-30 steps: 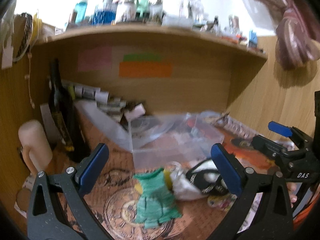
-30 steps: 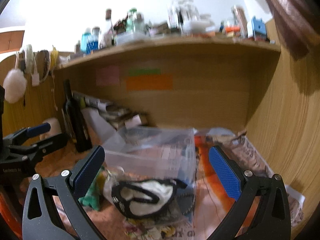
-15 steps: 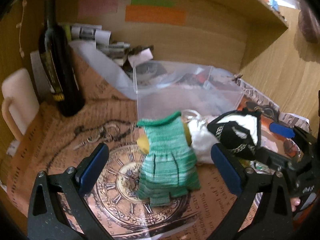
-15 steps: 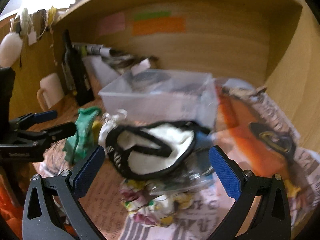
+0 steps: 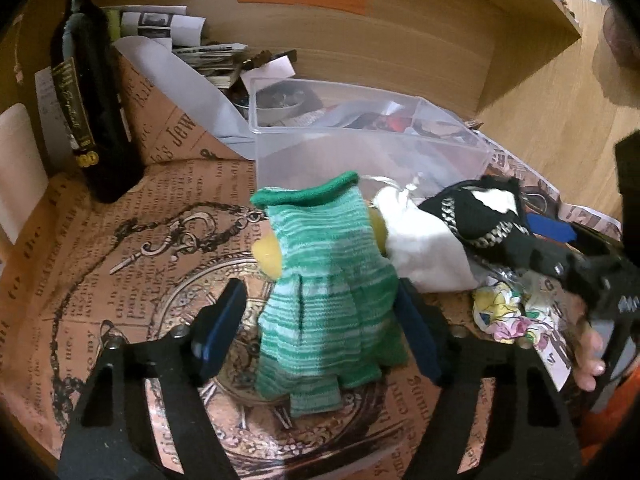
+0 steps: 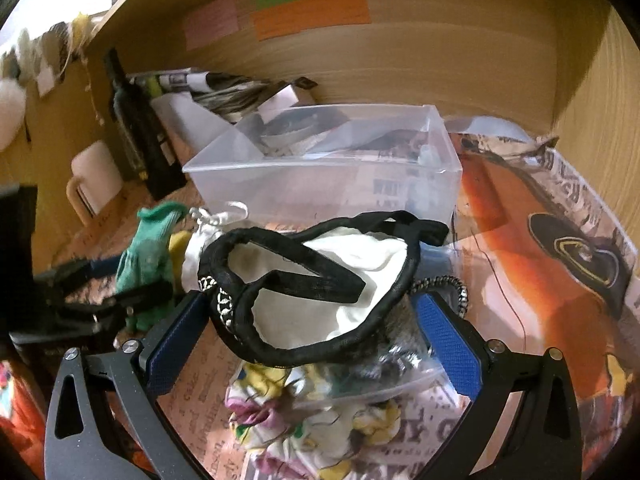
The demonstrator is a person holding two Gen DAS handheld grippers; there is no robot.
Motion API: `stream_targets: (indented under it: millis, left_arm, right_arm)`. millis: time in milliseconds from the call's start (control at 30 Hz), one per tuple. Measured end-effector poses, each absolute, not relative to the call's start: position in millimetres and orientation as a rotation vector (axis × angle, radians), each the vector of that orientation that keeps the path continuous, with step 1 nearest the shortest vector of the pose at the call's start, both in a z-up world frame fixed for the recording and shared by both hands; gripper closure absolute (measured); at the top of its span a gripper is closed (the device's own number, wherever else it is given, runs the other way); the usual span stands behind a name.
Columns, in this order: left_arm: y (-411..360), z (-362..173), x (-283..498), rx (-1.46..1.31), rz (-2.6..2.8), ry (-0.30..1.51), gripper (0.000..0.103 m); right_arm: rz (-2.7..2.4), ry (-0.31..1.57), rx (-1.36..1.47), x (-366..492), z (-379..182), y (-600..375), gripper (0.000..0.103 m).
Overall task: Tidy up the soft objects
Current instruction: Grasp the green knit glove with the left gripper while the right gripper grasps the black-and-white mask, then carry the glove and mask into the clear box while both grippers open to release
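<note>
The left gripper (image 5: 320,324) has its jaws spread on either side of the green striped knit piece (image 5: 326,280), the right pad against the knit's edge and the left pad standing just off it, so nothing is clamped. That knit piece stands upright on the brown printed paper (image 5: 120,280) over a clock-face print, with a yellow soft thing (image 5: 270,254) peeking out at its left side. The right gripper (image 6: 312,340) also has its jaws apart, flanking the black-trimmed white pouch (image 6: 320,280); the pouch sits between the blue pads (whether either pad presses it I cannot tell). Under the pouch lie a flowered cloth (image 6: 280,420) and a clear plastic bag (image 6: 380,376). A white cloth (image 5: 424,252) lies between the knit piece and the pouch, touching both. Just behind all of these sits the clear plastic bin (image 6: 320,184), open-topped. To the left of the bin a dark bottle (image 5: 92,112) stands upright, with a pale mug (image 6: 94,180) beside it.
</note>
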State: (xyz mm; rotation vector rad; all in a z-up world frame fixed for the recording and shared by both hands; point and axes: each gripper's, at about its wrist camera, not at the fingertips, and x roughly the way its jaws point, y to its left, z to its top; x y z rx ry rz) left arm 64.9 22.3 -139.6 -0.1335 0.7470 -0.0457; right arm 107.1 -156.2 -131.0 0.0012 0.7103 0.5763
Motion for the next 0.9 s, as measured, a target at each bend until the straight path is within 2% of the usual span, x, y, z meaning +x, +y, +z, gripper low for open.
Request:
stream_targets:
  millis: [100,167,300,400,467,567,667,900]
  left_arm:
    - [20,-139,66,-0.127,-0.068,0.747,0.046]
    - [19,-138,65,-0.117,-0.076,0.743,0.052]
    - [18,-137,63,-0.105,-0.096,0.739,0.062]
    - [18,-135,60,-0.107,-0.099,0.734,0.068]
    - [19,-133,59,-0.111,-0.102,0.73,0.071]
    - [23,-128,56,-0.119,-0.098,0.715,0.075]
    - [28,-121,53,-0.127,-0.094,0.69,0.078]
    - [37,-99,49,-0.122,-0.083,0.625,0.079]
  right_arm:
    - [0.585,0.736,0.034,116,-133,-159,0.006]
    - [0.607,0.765,0.064,122,-136,-160,0.022]
    - [0.616,0.77,0.084,125,-137,-160,0.032]
    - [0.611,0.749,0.058,124,-135,-158,0.046]
    - [0.601,0.74,0.039,126,-134,-158,0.061]
    - [0.593,0.724,0.02,126,-132,-158,0.076]
    - [0.585,0.699,0.014,124,-128,-159,0.082]
    - [0.565,0.602,-0.013,111,-106,-162,0.085]
